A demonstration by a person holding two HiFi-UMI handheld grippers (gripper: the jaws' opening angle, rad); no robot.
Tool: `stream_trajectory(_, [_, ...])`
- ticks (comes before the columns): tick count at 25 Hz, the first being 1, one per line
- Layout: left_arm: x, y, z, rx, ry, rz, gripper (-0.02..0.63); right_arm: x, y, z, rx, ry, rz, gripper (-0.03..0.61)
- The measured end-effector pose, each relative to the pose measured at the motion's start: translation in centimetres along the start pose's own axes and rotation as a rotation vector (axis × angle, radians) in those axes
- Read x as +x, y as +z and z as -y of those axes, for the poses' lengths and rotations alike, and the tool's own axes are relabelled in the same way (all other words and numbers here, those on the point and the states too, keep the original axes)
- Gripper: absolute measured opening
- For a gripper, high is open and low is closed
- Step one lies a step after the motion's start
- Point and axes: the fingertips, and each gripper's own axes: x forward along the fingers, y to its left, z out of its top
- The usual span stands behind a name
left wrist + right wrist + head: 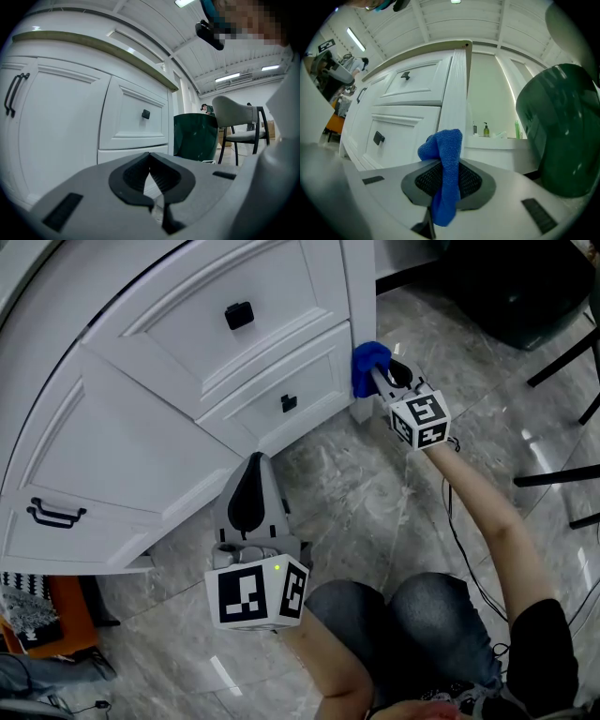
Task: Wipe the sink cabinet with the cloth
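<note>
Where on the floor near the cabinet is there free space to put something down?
Bare marble floor lies between the cabinet, the left hand-held gripper and the knees. Crowded: the cabinet corner, where the right hand-held gripper holds the blue cloth, and the strip by the chair legs.

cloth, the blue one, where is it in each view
Head view: cloth upper right of centre, at the corner post of the cabinet, in the right gripper.
Left gripper view: not in it.
Right gripper view: low centre, clamped between the jaws.
Shared landmark: green bin, top right in head view, right of centre in left gripper view, far right in right gripper view.
</note>
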Motion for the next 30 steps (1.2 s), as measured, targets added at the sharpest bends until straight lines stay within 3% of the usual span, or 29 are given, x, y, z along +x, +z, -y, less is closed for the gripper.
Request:
stream_trajectory(4, [0.3, -0.2, 0.2, 0.007, -0.004, -0.009, 0.005, 0.0, -1.7, -0.2, -0.034, 0.028, -0.037, 0.060])
stream_trajectory(9, [0.5, -0.5, 0.4, 0.016, -0.006, -0.023, 0.005, -0.1, -4.8, -0.9, -0.146, 0.055, -0.129, 0.060])
stream_trajectory(16, [0.7, -1.0, 0.1, 0.029, -0.001, -0.040, 0.005, -0.1, -9.0, -1.3, -0.117, 0.049, -0.187, 0.060])
stream_trajectory(21, [0.8, -1.3, -0.1, 0.034, 0.000, -0.052, 0.005, -0.2, -13.6, -1.8, -0.124, 0.049, -0.278, 0.060])
stream_trajectory(26, [1.0, -1.8, -0.3, 0.036, 0.003, -0.061, 0.005, -0.4, -19.4, -2.5, -0.137, 0.055, -0.442, 0.060])
stream_trajectory(30, [1.1, -2.3, -0.4, 0.039, 0.007, -0.077, 0.005, -0.5, -21.7, -2.9, -0.102, 0.025, -0.476, 0.060])
